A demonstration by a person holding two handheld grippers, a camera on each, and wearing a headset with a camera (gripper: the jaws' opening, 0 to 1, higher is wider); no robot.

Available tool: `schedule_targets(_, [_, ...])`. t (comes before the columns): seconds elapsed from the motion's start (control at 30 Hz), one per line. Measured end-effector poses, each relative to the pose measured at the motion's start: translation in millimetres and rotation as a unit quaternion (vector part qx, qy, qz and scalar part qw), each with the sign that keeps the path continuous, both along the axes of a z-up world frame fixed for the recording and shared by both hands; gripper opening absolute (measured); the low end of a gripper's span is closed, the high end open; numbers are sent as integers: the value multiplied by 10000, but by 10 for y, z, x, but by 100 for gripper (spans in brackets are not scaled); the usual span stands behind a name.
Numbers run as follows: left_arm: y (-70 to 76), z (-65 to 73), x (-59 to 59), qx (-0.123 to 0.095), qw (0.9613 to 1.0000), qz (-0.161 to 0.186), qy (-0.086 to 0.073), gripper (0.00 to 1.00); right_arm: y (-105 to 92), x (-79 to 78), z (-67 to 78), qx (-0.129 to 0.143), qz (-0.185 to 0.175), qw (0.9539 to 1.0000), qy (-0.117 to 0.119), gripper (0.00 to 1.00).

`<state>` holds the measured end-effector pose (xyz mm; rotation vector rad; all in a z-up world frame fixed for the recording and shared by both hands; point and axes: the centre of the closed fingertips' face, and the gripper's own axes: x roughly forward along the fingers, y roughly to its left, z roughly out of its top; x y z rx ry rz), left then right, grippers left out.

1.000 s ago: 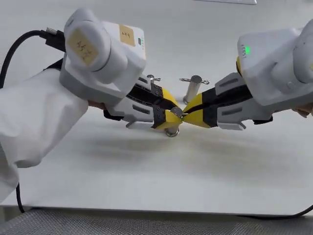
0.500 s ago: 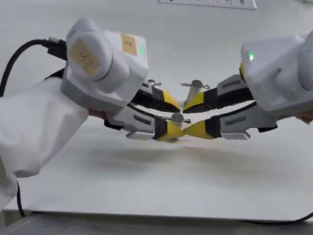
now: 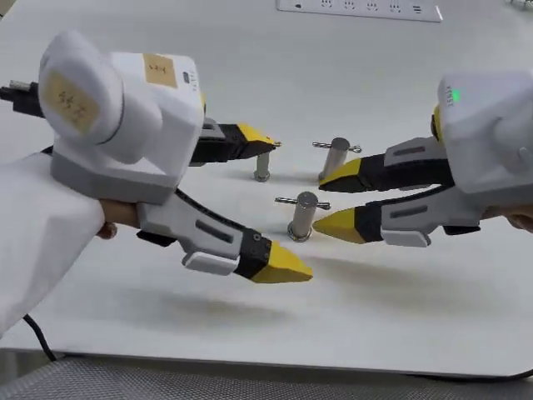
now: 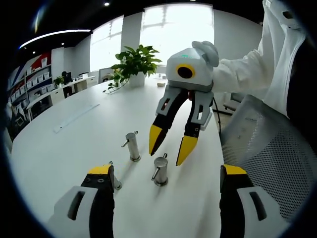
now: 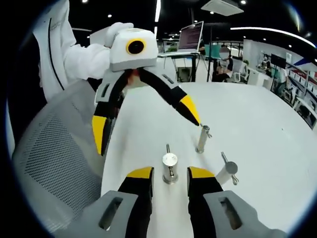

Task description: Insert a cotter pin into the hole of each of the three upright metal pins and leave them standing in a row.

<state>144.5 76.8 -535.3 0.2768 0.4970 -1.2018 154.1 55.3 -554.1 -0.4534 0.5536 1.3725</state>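
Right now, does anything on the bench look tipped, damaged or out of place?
Nothing is tipped or damaged: all three metal pins stand upright. The nearest pin does look off, though. It sits well forward of the line through the thicker rear pin and the thinner rear pin, forming a triangle, not a row.

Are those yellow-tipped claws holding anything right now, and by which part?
Nothing. The left gripper and right gripper are both open; the near metal pin stands free.

Bright windows [image 4: 178, 27], potted plant [image 4: 133, 62], white table [image 4: 59, 148], perhaps distant desks [image 4: 79, 83].
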Motion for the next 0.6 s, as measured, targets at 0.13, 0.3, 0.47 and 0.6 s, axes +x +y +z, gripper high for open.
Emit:
schedule_targets(0.13, [121,-26,-75,-59,9997,204,130,99,23,-9,-6,70,-112,9999,55,22])
schedule_targets(0.3, [175,18,-241,-292,9987,290,309,99,89,-29,-34,43,-85,9999,82,20])
schedule_targets(0.47, [227,-23,-302,-222,9986,344,344,99,136,3,-59,5,-98,9999,84,18])
schedule_targets(0.6, [254,-53,-330,-206,9983,383,393,99,156,29,-116,-100,-25,9999,92,16])
